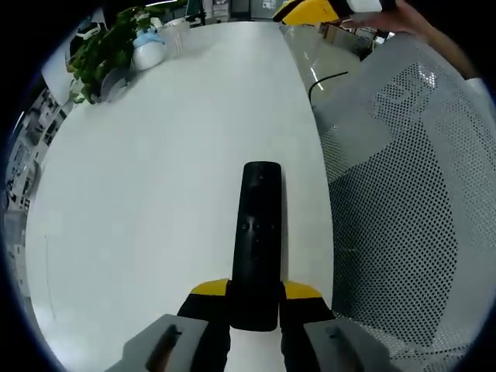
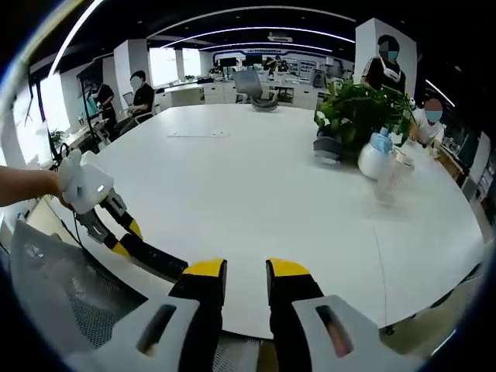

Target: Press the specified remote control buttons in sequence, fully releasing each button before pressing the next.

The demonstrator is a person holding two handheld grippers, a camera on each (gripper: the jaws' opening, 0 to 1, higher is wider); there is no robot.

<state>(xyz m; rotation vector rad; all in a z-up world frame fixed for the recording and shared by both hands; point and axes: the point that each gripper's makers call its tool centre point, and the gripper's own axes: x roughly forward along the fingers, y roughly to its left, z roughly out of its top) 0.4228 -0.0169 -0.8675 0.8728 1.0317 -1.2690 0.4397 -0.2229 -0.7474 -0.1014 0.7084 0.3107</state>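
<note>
Remote control (image 1: 259, 242), black and long, is clamped at its near end between the yellow-tipped jaws of the left gripper (image 1: 255, 301) in the left gripper view, its button face turned up toward the camera and its far end reaching out over the white table (image 1: 155, 178). The buttons are too small and dark to tell apart. To the right of the remote the table's curved edge runs close by, and beyond that edge stands a grey mesh chair back (image 1: 411, 209). Left of the remote the tabletop is bare and wide; far beyond its tip sit a potted plant (image 1: 101, 50) and a pale round bottle (image 1: 147, 50).

In the right gripper view, the remote (image 2: 151, 256) shows at lower left, held out by the left gripper (image 2: 116, 232) in a person's hand (image 2: 27, 186), just at the table's near edge (image 2: 256, 329). The right gripper (image 2: 246, 277) hovers near the remote, to its right, touching nothing, its jaws parted by a narrow gap with nothing between them. The plant (image 2: 360, 112) and bottle (image 2: 376, 159) stand well apart from the remote, across the table.

I judge that no press is under way: this looks like the approach to a button. The next move calls for bringing one right jaw tip down onto the named button while the left holds the remote level, then lifting fully clear. The room between the two grippers is tight, and the chair back (image 2: 54, 294) crowds the remote's near side, so the safer path is from over the table.
</note>
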